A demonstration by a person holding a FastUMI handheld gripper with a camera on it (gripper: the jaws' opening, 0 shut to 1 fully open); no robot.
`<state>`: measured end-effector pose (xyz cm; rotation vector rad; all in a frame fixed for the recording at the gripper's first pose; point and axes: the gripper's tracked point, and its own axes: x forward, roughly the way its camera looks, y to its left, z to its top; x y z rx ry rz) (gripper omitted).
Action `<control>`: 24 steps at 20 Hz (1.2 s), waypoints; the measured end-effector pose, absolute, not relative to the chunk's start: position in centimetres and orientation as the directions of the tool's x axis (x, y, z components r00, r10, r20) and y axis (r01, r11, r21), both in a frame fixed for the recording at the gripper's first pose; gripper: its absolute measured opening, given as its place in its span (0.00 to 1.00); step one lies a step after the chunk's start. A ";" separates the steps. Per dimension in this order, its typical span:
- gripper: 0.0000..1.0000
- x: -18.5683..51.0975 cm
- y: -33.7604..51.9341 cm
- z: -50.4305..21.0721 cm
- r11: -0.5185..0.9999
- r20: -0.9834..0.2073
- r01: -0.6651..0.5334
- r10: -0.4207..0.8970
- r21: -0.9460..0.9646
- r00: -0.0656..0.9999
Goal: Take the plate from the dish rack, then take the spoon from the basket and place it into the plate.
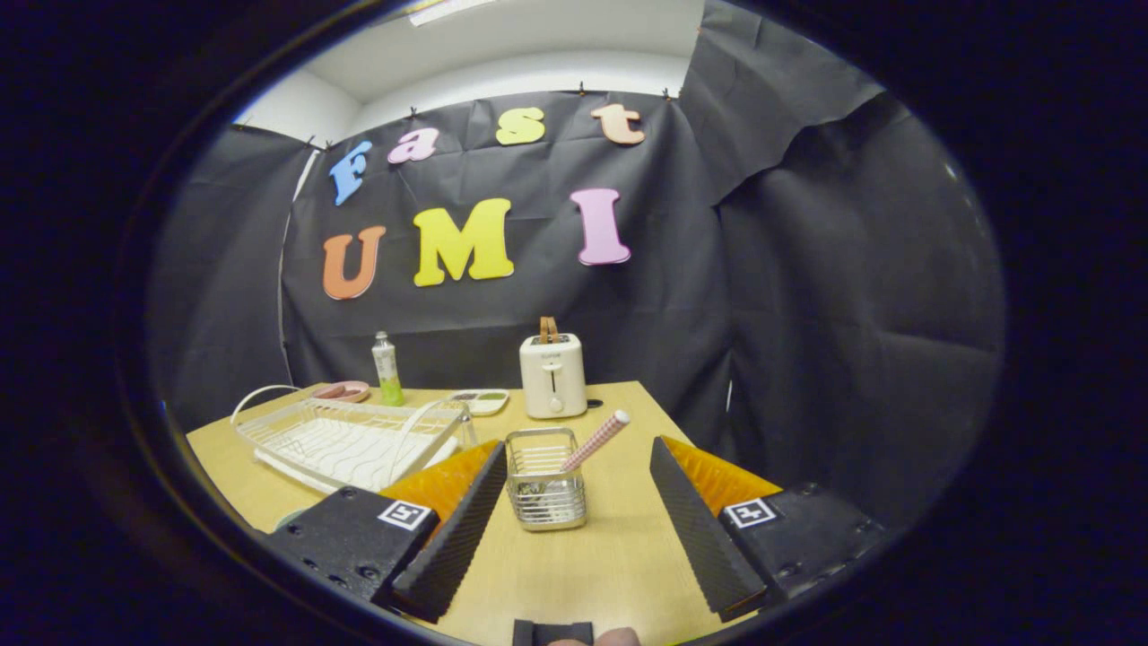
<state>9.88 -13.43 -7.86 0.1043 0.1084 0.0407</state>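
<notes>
Fingers (574,502) of the gripper, black ribbed pads with orange backing, spread wide apart, released, grasping nothing. Left pad (453,529) and right pad (700,529) both hang above the light wooden tabletop (574,565).

Small square metal wire basket (544,478) stands upright on the tabletop between the fingers, nearer the left pad, touching neither. A pink-and-white patterned spoon handle (596,440) sticks out of the basket, tilted up and to the right; the spoon's bowl end is down inside the basket and hard to make out.

White wire dish rack (350,440) sits left of the basket, partly hidden behind the left finger, with a white drip tray under it. No plate can be made out standing in its slots. A pale greenish rounded edge (291,518) peeks out just left of the left finger's black housing, low by the tabletop's near edge; cannot tell what it is.

Farther back, a cream toaster (552,375) with a brown slice poking out the top stands beyond the basket. Left of it lies a small white tray with dark and green fillings (481,400). Then a clear bottle with green liquid (387,370), upright, and beside it a pink shallow dish (341,391) at the tabletop's far left corner.
</notes>
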 end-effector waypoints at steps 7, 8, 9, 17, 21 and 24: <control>0.90 16.3 -13.4 -10.5 0.971 -0.186 -0.136 0.173 0.198 0.967; 0.83 16.8 -13.1 -10.6 0.970 -0.193 -0.150 0.187 0.193 0.963; 0.80 17.2 -12.7 -10.6 0.968 -0.201 -0.166 0.203 0.189 0.958; 0.23 17.7 -10.3 -10.4 0.945 -0.262 -0.275 0.314 0.176 0.913; 0.08 17.0 -11.1 -7.8 0.961 -0.249 -0.237 0.266 0.141 0.931; 0.08 16.0 -12.0 -5.9 0.978 -0.228 -0.190 0.206 0.089 0.952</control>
